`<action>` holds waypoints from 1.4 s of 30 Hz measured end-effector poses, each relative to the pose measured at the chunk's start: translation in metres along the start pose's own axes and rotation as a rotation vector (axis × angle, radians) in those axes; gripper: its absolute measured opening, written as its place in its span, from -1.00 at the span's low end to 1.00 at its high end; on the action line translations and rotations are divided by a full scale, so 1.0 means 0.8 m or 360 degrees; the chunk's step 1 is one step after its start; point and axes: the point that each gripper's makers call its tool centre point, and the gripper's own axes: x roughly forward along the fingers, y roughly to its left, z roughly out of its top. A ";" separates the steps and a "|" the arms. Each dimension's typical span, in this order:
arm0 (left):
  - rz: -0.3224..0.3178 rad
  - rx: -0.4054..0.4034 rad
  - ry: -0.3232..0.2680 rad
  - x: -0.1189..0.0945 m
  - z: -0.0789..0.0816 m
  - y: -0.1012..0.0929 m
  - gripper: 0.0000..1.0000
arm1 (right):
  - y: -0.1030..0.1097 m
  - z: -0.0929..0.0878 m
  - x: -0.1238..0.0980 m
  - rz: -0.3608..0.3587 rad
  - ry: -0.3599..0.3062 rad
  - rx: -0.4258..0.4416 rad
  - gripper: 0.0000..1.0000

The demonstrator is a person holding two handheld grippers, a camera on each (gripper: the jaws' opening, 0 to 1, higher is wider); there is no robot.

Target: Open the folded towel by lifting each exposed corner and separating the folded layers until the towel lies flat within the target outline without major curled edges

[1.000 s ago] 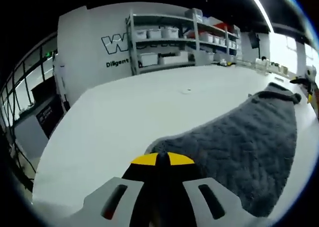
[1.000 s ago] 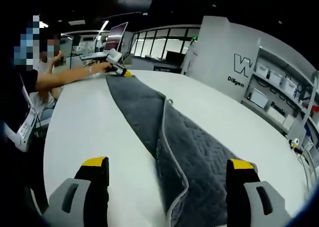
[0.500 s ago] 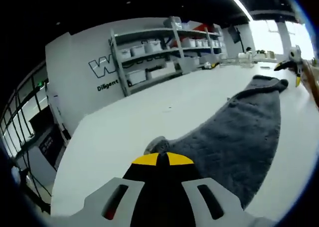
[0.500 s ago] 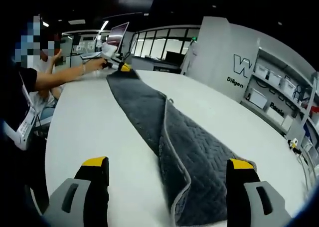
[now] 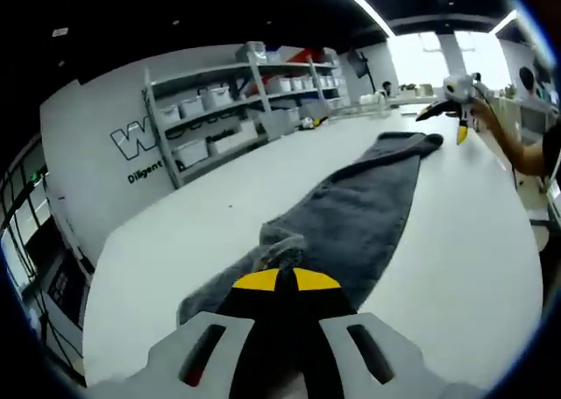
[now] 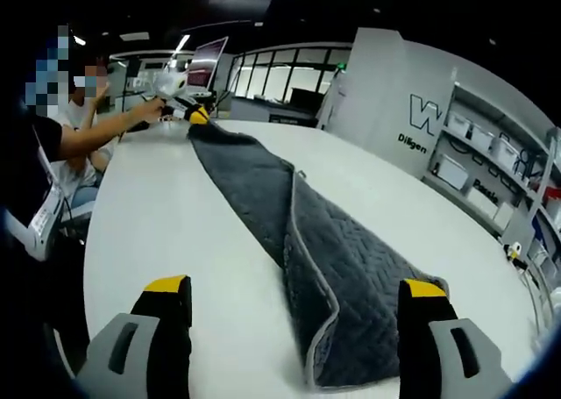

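Currently: your left gripper (image 5: pixel 276 281) clamps one towel (image 6: pixel 316 267) end | right gripper (image 6: pixel 294 298) spread, empty | towel stretched long, one layer folded over | flattening remains.

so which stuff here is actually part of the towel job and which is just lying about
Part of the job:
grey towel, still folded lengthwise
left tongs, shut on its far end
right tongs, open
white table

Just lying about:
shelves of bins
wall lettering
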 end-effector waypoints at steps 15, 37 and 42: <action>-0.0028 0.0001 0.0036 0.001 -0.025 -0.020 -0.77 | 0.012 0.006 -0.002 0.0024 0.0012 -0.0040 0.99; -0.0080 0.0227 0.0034 0.003 -0.016 -0.051 -0.51 | 0.007 -0.006 -0.001 0.0036 0.0061 -0.0034 0.98; -0.0054 0.0267 0.0054 0.008 -0.019 -0.048 -0.94 | 0.010 -0.015 0.002 0.0027 0.0095 -0.0046 0.89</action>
